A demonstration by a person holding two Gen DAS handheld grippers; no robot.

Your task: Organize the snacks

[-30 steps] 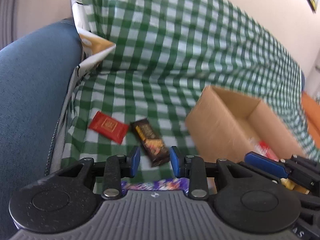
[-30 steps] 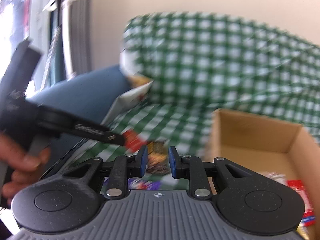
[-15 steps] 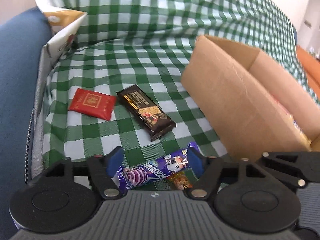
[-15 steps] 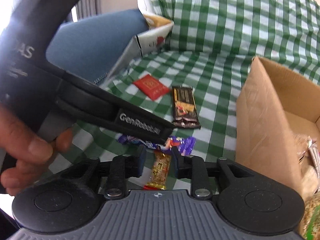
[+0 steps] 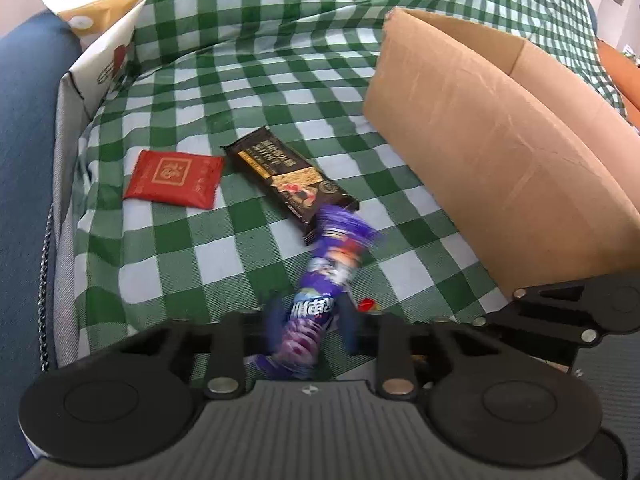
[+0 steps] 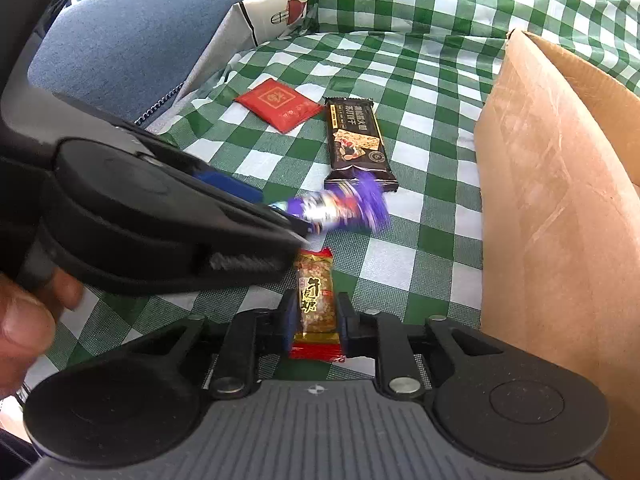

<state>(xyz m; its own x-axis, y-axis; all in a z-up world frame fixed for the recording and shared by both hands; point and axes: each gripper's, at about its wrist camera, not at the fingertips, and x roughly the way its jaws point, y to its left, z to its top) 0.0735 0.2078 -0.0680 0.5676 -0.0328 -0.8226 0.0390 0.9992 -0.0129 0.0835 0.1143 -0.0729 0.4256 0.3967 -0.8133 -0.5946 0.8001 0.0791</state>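
Both of your grippers tilt steeply down toward the green checked cloth (image 5: 224, 248). Your left gripper (image 5: 308, 326) has its jaws closing on the purple snack packet (image 5: 320, 288), which lies between the blurred blue pads with its far end pointing toward one o'clock. The packet looks pinched at its near part, though motion blur softens the contact. In the right wrist view, your left gripper crosses the frame from nine o'clock, and your left hand (image 6: 28, 312) wraps its handle at about eight o'clock.

Your right gripper (image 6: 314, 316) has its jaws closing as well, with the pads pressing both sides of the small gold-and-red candy bar (image 6: 314, 300), which stands lengthwise toward twelve o'clock.

From the left wrist view, the dark chocolate bar (image 5: 290, 178) lies flat at twelve o'clock, just past the purple packet's tip. The red sachet (image 5: 174, 178) sits just beside it at ten o'clock. The open cardboard box (image 5: 500, 148) stands at two o'clock, near the bars but apart from them.

The cloth drapes over a seat and its back. A blue cushion (image 5: 24, 160) fills the nine o'clock edge, and a white paper bag (image 5: 104, 52) leans at eleven o'clock.
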